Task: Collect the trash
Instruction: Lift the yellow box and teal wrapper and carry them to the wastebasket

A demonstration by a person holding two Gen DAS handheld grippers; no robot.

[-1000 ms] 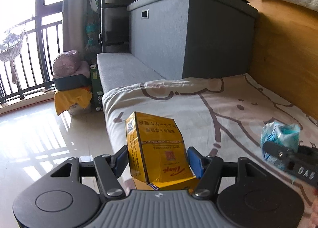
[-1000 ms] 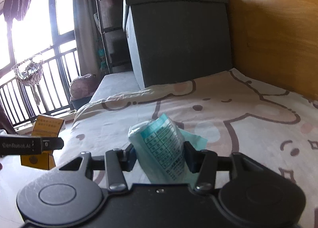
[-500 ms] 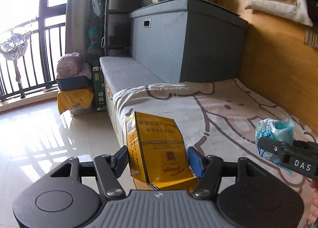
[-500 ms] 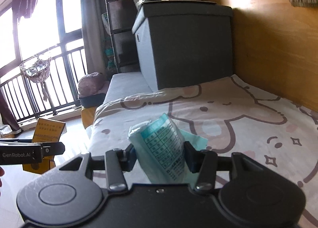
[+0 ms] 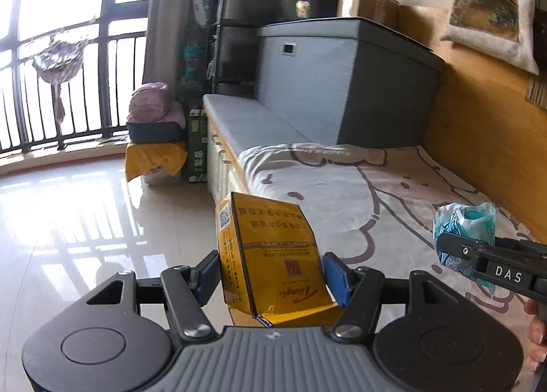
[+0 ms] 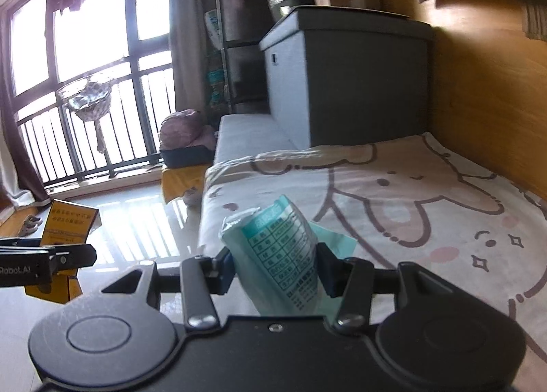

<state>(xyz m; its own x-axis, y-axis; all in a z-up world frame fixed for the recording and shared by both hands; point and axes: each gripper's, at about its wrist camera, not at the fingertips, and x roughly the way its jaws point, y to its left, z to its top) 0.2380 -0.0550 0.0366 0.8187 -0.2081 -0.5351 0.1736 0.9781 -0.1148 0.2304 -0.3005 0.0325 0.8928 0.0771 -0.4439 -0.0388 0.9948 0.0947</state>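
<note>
My left gripper is shut on a crumpled yellow carton with red print, held in the air over the bed's edge and the floor. My right gripper is shut on a teal and white plastic packet, held above the bed. In the left wrist view the packet and the right gripper show at the right. In the right wrist view the carton and the left gripper show at the left.
A bed with a cartoon-print sheet lies ahead, a wooden wall on its right. A grey storage box and a grey bench stand at its far end. A shiny tiled floor and balcony railing lie left.
Both grippers have pulled back and risen from the bed while keeping their loads. More of the floor and room now shows.
</note>
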